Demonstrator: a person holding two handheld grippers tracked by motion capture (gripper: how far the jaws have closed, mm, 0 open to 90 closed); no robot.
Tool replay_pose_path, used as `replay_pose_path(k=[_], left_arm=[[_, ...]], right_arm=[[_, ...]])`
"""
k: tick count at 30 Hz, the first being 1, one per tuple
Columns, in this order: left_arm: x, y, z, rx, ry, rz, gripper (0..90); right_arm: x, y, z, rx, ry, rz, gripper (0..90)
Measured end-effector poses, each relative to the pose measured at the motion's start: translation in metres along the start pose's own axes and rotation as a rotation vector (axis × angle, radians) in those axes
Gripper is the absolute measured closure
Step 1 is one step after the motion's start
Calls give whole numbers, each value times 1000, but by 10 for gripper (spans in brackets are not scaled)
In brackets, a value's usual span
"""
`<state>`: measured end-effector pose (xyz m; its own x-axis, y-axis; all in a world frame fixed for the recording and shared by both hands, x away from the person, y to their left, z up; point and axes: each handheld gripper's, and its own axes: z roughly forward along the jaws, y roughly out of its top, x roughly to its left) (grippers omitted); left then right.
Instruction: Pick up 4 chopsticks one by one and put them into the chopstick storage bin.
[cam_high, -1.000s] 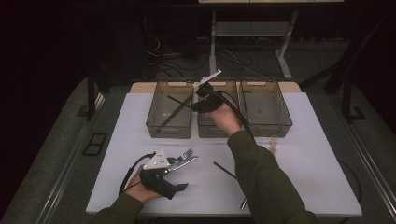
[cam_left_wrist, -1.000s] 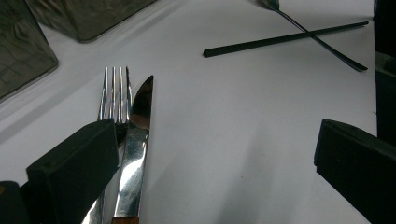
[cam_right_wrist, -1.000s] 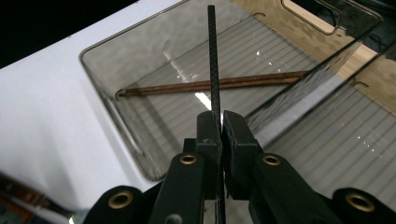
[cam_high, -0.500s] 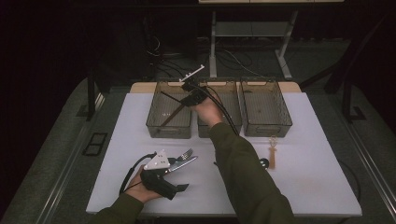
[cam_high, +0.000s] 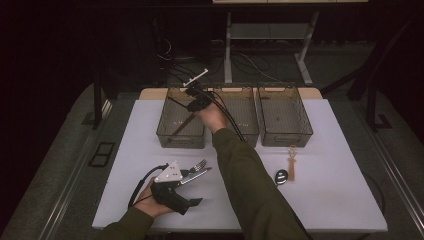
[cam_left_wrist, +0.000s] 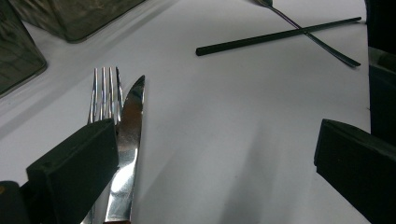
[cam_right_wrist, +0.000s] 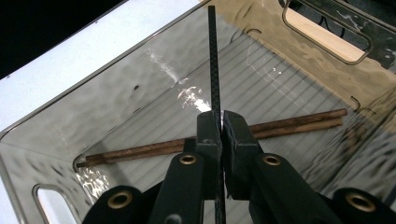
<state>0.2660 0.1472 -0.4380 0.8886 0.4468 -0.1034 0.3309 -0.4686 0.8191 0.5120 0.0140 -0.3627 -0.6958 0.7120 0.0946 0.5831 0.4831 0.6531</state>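
Observation:
My right gripper hangs over the left clear bin, shut on a thin black chopstick that stands up between its pads. Under it, two brown wooden chopsticks lie on the bin's floor. My left gripper rests on the white table near the front edge, with its jaws wide apart and nothing between the pads. A fork and a knife lie side by side against its left pad. Another black chopstick lies further off on the table, crossed by a thin metal utensil handle.
A middle bin and a right bin stand in a row beside the left one at the back of the table. A small black fob and a wooden piece lie at the front right. The table's surroundings are dark.
My right hand has carried the black chopstick leftwards from over the middle bin to over the left bin and a little lower. The left gripper has stayed put.

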Motion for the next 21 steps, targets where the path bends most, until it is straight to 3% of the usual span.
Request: replay_pose_path(k=[4,9,14,21], left_arm=[[0,0,0,1,0,0,0],[0,0,0,-2,-1,-2,0],[-1,0,0,0,-1,-1,0],[-1,0,0,-1,-1,1,0]], right_arm=[[1,1,3,-2,5,-10,842],[2,2,1,-17,8,-12,749],[0,2,-7,-30,10,-8,678],[-5,-5,-24,-73,59,1,576]])
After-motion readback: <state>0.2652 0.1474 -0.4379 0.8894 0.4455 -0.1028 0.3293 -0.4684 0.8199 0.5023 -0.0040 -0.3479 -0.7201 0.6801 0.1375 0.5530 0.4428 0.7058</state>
